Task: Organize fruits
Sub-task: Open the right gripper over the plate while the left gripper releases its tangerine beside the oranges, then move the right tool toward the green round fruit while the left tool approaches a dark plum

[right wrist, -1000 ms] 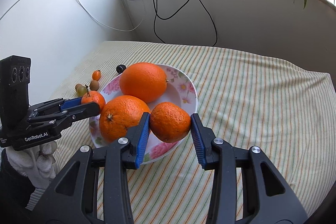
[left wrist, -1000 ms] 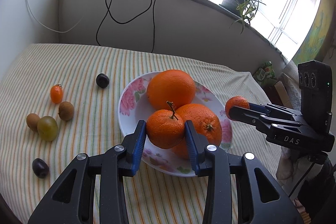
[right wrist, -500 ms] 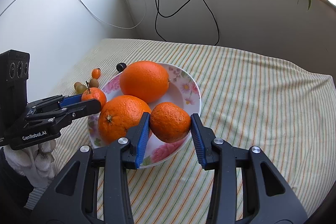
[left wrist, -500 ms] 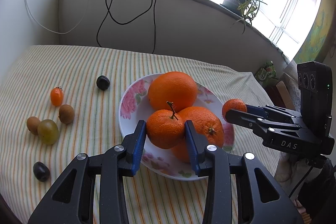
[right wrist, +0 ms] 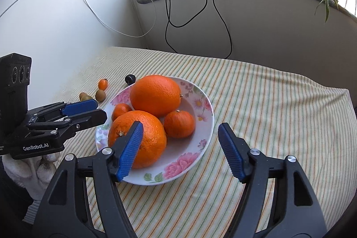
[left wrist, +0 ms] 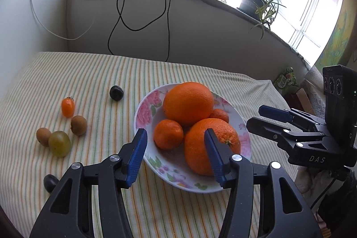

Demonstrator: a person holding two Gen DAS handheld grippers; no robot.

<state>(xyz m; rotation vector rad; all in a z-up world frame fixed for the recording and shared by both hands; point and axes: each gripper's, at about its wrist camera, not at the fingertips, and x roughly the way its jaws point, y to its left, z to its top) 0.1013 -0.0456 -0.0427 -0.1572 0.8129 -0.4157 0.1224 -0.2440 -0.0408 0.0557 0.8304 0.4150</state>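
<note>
At the left of the left wrist view, small fruits [left wrist: 59,143] lie on the striped cloth [left wrist: 93,73]. Centre: the left gripper [left wrist: 176,146] is opening, empty, over the floral plate [left wrist: 145,108] (four oranges [left wrist: 188,103] inside). The right gripper [right wrist: 180,144] is likewise opening, empty.

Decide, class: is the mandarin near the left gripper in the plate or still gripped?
In the plate. The mandarin rests on the plate beside the oranges, and the left gripper is opening, its pads clear of it.
</note>
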